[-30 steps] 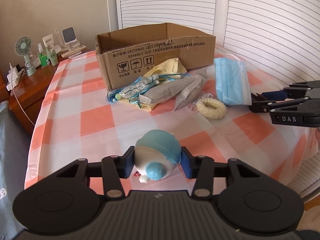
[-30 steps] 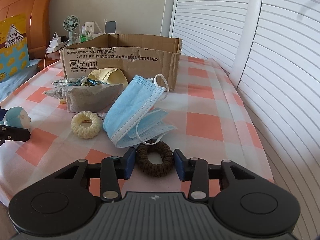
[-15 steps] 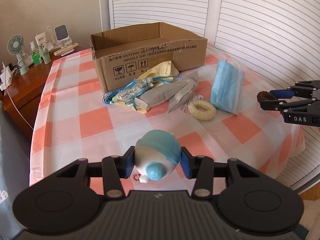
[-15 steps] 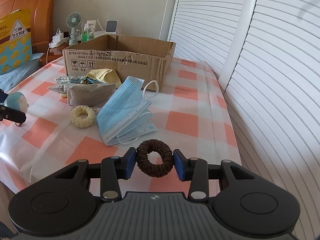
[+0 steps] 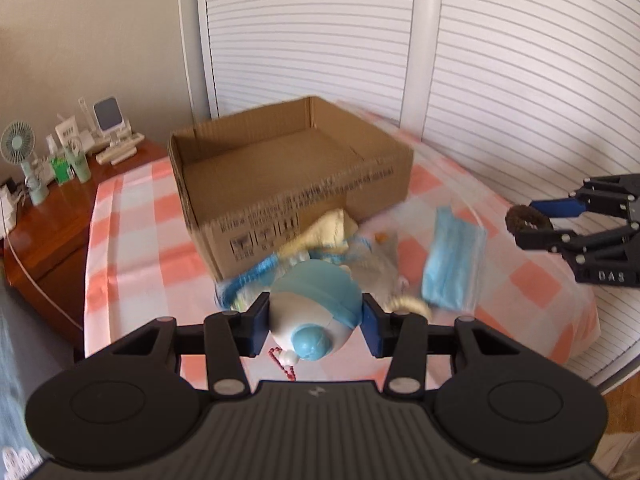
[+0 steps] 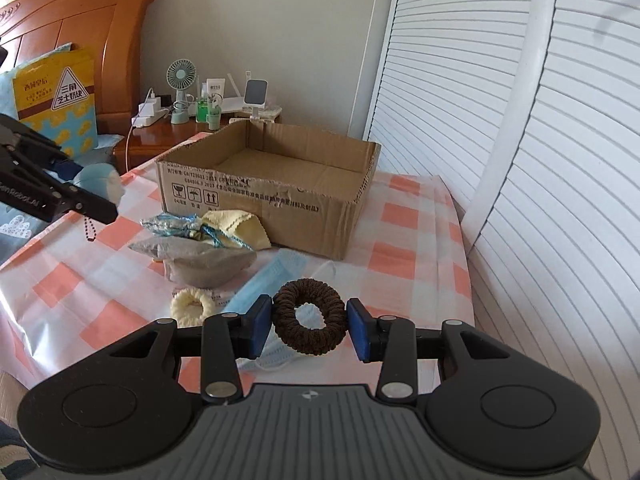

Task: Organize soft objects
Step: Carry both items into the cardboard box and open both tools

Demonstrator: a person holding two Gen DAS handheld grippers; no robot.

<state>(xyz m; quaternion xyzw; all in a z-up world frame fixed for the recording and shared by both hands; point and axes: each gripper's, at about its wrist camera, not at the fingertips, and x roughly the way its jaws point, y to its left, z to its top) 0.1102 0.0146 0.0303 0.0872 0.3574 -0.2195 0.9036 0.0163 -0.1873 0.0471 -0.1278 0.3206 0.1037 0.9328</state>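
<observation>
My left gripper (image 5: pixel 315 326) is shut on a blue and white plush toy (image 5: pixel 316 312), held in the air in front of the open cardboard box (image 5: pixel 296 184). My right gripper (image 6: pixel 310 330) is shut on a brown hair scrunchie (image 6: pixel 309 322), lifted above the table; it shows at the right in the left wrist view (image 5: pixel 536 224). On the checked tablecloth lie a blue face mask (image 5: pixel 450 264), a cream scrunchie (image 6: pixel 194 306), a grey pouch (image 6: pixel 208 260), a yellow cloth (image 6: pixel 236 228) and a blue-string bundle (image 6: pixel 176 226). The box (image 6: pixel 272 184) looks empty inside.
A wooden nightstand (image 6: pixel 160 140) behind the table carries a small fan (image 6: pixel 181 92), bottles and chargers. White louvered doors (image 6: pixel 520 160) run along the right side. A bed headboard (image 6: pixel 80 40) stands at far left. The table edge (image 6: pixel 468 280) drops off on the right.
Both grippers have risen and moved toward the box with their objects; the box interior now shows from above. The left view is motion-blurred.
</observation>
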